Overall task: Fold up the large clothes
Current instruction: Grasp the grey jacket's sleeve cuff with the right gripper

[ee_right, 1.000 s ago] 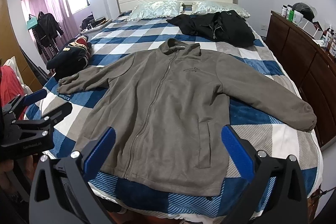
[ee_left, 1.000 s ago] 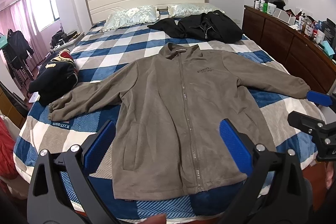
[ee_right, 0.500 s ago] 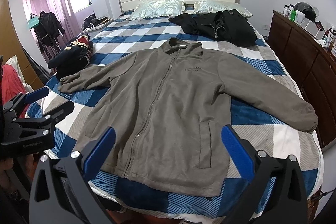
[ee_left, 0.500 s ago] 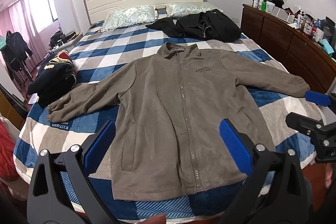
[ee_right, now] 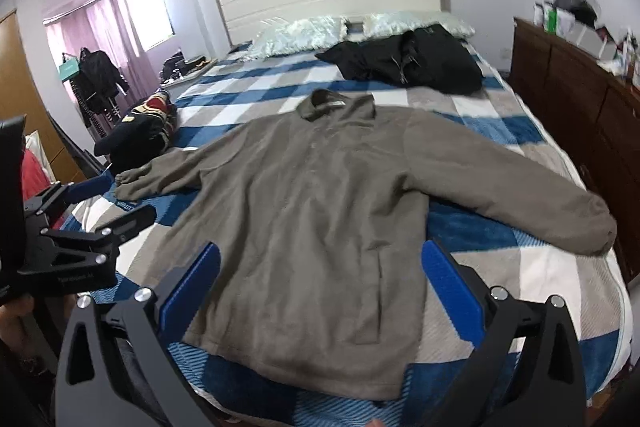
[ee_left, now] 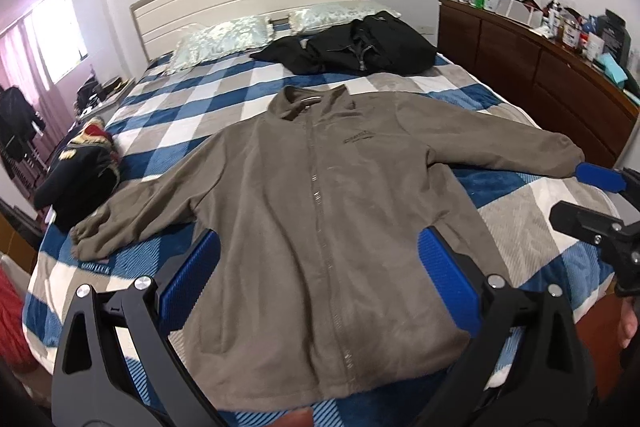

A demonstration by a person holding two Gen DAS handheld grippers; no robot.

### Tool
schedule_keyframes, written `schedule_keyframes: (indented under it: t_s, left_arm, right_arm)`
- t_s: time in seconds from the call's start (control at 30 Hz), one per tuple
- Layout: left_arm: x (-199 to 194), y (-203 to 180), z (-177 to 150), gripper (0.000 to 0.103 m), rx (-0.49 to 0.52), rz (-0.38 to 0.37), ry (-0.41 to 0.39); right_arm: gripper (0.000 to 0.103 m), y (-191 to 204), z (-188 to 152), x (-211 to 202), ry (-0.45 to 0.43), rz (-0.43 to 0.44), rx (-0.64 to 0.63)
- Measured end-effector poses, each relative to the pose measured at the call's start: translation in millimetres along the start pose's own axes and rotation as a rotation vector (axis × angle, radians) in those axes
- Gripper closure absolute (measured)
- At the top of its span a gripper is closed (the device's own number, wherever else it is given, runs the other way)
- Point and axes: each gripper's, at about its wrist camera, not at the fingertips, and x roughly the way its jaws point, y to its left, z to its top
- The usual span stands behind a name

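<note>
Blue pads line both grippers, and both are spread wide with nothing in them. The left gripper (ee_left: 318, 279) hangs above the bottom of the jacket (ee_left: 320, 227) and does not touch it. The right gripper (ee_right: 320, 283) hangs above the same end, a bit more to the right, and it too is off the cloth. Each gripper shows at the edge of the other one's view.

The jacket is brown and soft. It lies flat on the bed (ee_left: 192, 115), front up, zipped shut, collar toward the pillows (ee_left: 224, 39). Both sleeves stick out to the sides. One cuff lies near a dark bundle (ee_left: 80, 175) at the left side of the bed. The other cuff reaches the right side, next to the dresser (ee_left: 540, 75). A black coat (ee_left: 360, 47) lies bunched up by the pillows, apart from the jacket.
</note>
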Motion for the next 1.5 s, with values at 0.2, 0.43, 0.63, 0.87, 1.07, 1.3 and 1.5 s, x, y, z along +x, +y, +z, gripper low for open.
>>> schedule_keyframes:
  t_s: [0.2, 0.43, 0.63, 0.87, 1.07, 1.3, 1.5]
  left_arm:
    - [38, -52, 17, 0.006, 0.058, -0.067, 0.004]
    - [100, -125, 33, 0.006, 0.097, -0.191, 0.029]
    - [161, -186, 34, 0.006, 0.154, -0.254, 0.063]
    - [224, -207, 10, 0.006, 0.133, -0.228, 0.157]
    - [257, -200, -11, 0.006, 0.086, -0.236, 0.265]
    - [275, -195, -27, 0.006, 0.069, -0.231, 0.309]
    - [269, -196, -25, 0.006, 0.093, -0.237, 0.304]
  right_arm:
    - [0.004, -117, -4, 20, 0.009, -0.084, 0.208]
    - [0.004, -285, -21, 38, -0.020, -0.174, 0.467]
    - [0.004, -401, -46, 61, -0.019, -0.248, 0.666]
    - [0.004, -475, -58, 93, 0.014, -0.302, 0.798]
    - [0.014, -490, -51, 111, 0.019, -0.377, 0.787]
    - [0.052, -518, -53, 116, 0.010, -0.370, 0.914]
    - [0.064, -507, -28, 106, 0.020, -0.345, 0.816]
